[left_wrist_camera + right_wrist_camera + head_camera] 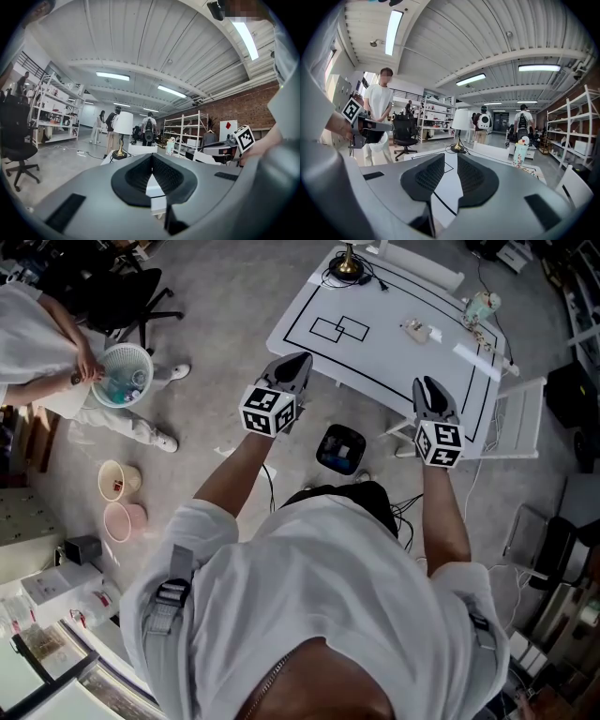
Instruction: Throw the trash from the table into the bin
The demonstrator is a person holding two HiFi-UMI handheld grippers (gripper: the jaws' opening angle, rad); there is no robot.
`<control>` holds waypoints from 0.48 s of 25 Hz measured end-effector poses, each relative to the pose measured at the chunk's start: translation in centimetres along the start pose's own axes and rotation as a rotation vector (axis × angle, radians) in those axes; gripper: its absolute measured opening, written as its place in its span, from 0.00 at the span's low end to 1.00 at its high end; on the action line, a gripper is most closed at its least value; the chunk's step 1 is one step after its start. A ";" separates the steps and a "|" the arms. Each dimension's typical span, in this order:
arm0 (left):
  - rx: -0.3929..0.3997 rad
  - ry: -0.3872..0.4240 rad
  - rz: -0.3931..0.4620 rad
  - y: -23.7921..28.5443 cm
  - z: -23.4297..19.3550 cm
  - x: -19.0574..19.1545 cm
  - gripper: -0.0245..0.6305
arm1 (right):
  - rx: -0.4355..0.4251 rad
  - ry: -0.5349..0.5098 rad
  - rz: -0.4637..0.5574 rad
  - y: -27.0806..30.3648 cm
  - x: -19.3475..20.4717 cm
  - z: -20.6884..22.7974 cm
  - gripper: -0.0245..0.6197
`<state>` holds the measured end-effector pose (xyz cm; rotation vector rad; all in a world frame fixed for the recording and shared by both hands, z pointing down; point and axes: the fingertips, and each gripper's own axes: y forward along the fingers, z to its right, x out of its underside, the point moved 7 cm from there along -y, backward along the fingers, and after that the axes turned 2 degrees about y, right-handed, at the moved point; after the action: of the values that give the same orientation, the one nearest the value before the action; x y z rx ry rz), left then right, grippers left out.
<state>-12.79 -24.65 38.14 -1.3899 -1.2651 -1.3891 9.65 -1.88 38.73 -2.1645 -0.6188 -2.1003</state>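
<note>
The wearer's two bare forearms reach forward from a white short-sleeved shirt, each hand holding grey tongs with a marker cube; the left tongs [298, 362] are closed tight, the ribbed black pads meeting in a single seam with nothing between them; the right tongs [427, 383] stand slightly apart, a narrow gap showing between the pads, and only the surface beyond shows through that gap, so they grip nothing; both point roughly level towards the near edge of the counter, neither touching it. On the grey floor between the two arms, just short of the counter, sits a small black box-like object [339, 448] with something blue inside. Beyond lies the white rectangular counter [394, 357], marked with a black border line and two outlined boxes; the small pale scrap of trash [415, 330] lies on it towards the right end, past the right tongs and well apart from them; a patterned pale green cup [481, 307] stands at the far right corner, and a white-shaded lamp with a brass base [349, 265] at the far edge. The white mesh plastic bin [124, 374] is well to the left of the counter, held in the hands of a second person in white clothes [37, 343]; some bits lie inside it.
</note>
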 end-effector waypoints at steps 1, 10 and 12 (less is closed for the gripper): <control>0.000 0.001 -0.002 0.5 0.0 0.0 0.05 | 0.001 -0.003 -0.007 0.5 0.1 0.6 0.17; -0.063 -0.021 -0.023 6.8 -0.7 0.6 0.05 | -0.040 -0.037 -0.084 7.1 1.4 7.5 0.17; -0.083 -0.031 -0.030 8.4 -0.7 0.6 0.05 | -0.058 -0.048 -0.105 8.7 1.6 9.3 0.17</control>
<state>-4.79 -26.93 39.80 -1.4590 -1.2655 -1.4595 21.29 -6.53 41.63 -2.2666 -0.6990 -2.1487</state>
